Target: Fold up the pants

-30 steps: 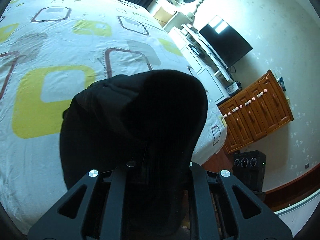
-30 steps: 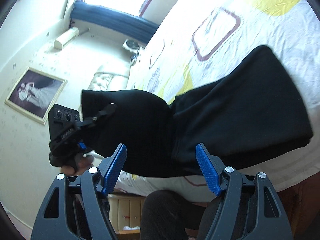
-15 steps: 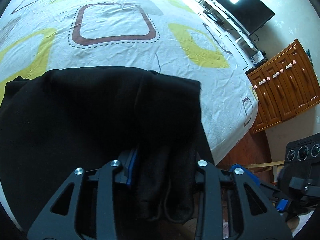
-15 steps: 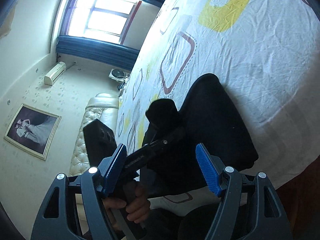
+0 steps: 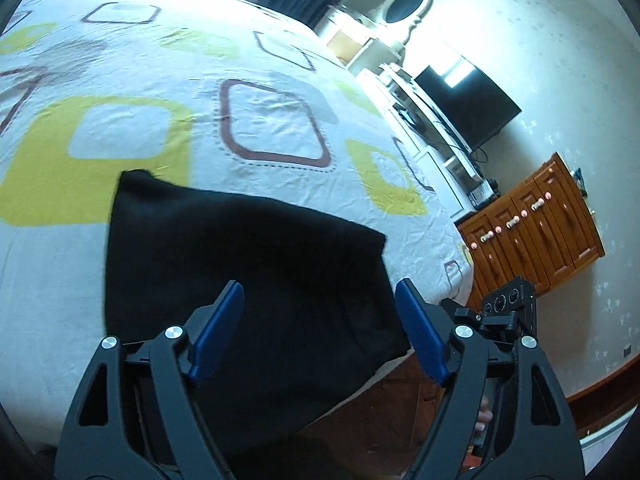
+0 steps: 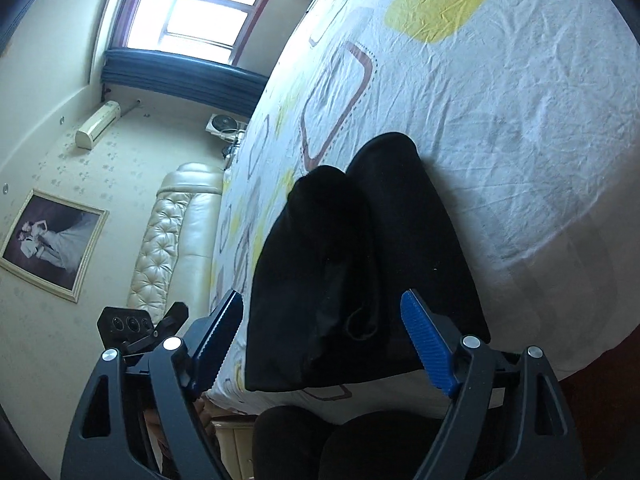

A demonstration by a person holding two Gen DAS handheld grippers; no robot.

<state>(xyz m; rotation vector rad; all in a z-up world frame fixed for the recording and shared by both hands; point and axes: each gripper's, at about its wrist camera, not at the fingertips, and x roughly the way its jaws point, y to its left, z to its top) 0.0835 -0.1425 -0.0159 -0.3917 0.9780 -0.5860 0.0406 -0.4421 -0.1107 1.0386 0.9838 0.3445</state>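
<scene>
The black pants (image 5: 256, 264) lie folded in a compact rectangle on the patterned bed sheet (image 5: 132, 128), near the bed's front edge. My left gripper (image 5: 320, 328) is open and empty, just above the near edge of the pants. In the right wrist view the pants (image 6: 360, 264) show as a stacked fold on the sheet (image 6: 500, 120). My right gripper (image 6: 328, 336) is open and empty, its blue pads on either side of the near end of the fold without touching it.
A wooden cabinet (image 5: 536, 224), a TV (image 5: 468, 108) and a white dresser stand beyond the bed. A cream headboard (image 6: 172, 240), a window (image 6: 200, 8) and a framed picture (image 6: 52, 244) show in the right wrist view. The person's legs (image 6: 360, 444) are against the bed edge.
My left gripper laid the folded part of the pants down on the bed, opened and drew back. The pants now lie flat and folded. My right gripper stayed open.
</scene>
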